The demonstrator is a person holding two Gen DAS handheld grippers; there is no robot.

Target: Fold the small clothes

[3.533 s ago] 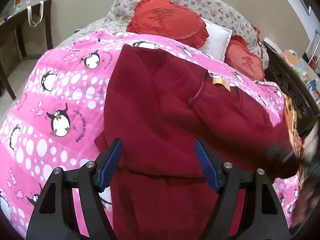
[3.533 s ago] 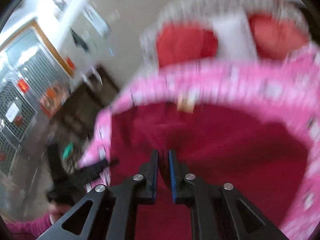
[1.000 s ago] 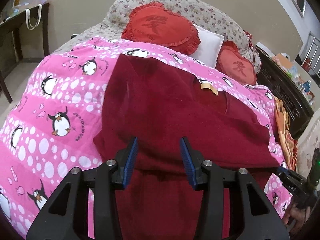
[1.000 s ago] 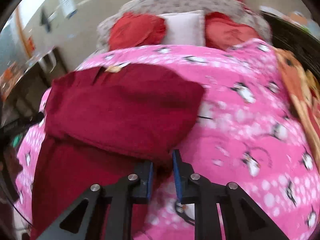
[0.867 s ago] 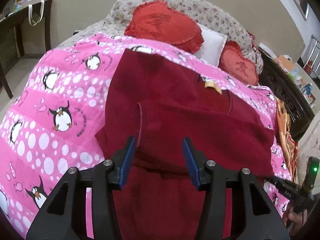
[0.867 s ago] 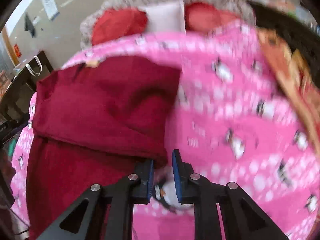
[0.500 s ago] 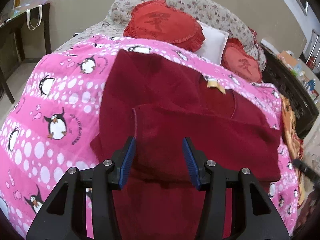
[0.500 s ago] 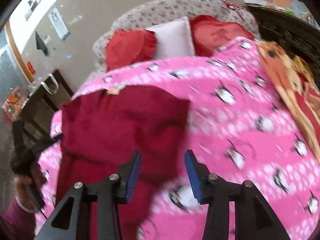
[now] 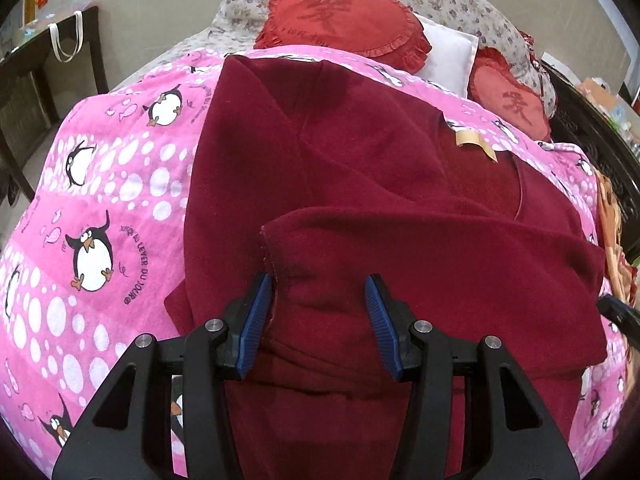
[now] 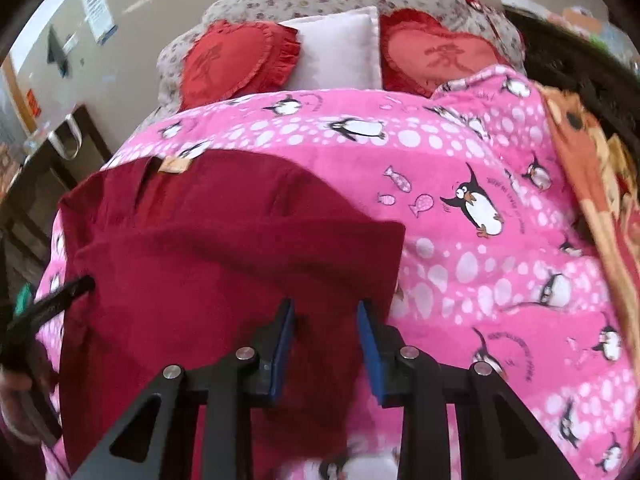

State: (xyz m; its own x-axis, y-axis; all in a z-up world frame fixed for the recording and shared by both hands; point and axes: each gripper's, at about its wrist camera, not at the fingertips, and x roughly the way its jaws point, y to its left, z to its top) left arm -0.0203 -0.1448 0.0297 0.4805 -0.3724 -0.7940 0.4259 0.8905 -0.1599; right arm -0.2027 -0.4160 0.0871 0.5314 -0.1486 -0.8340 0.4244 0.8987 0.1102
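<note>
A dark red garment point(image 9: 360, 184) lies spread on the pink penguin blanket point(image 9: 100, 208) covering the bed, its lower part folded up across the middle so a thick doubled band runs side to side. A tan label point(image 9: 474, 142) shows near its collar. The left gripper point(image 9: 318, 316) hovers over the band's left corner, jaws apart with the cloth between them but not pinched. The right gripper point(image 10: 325, 338) sits over the band's right end – its jaws have just been narrowing, yet they stand parted, with red cloth between them and not clamped. Two red heart cushions point(image 10: 236, 60) and a white pillow point(image 10: 340, 52) rest at the head of the bed
</note>
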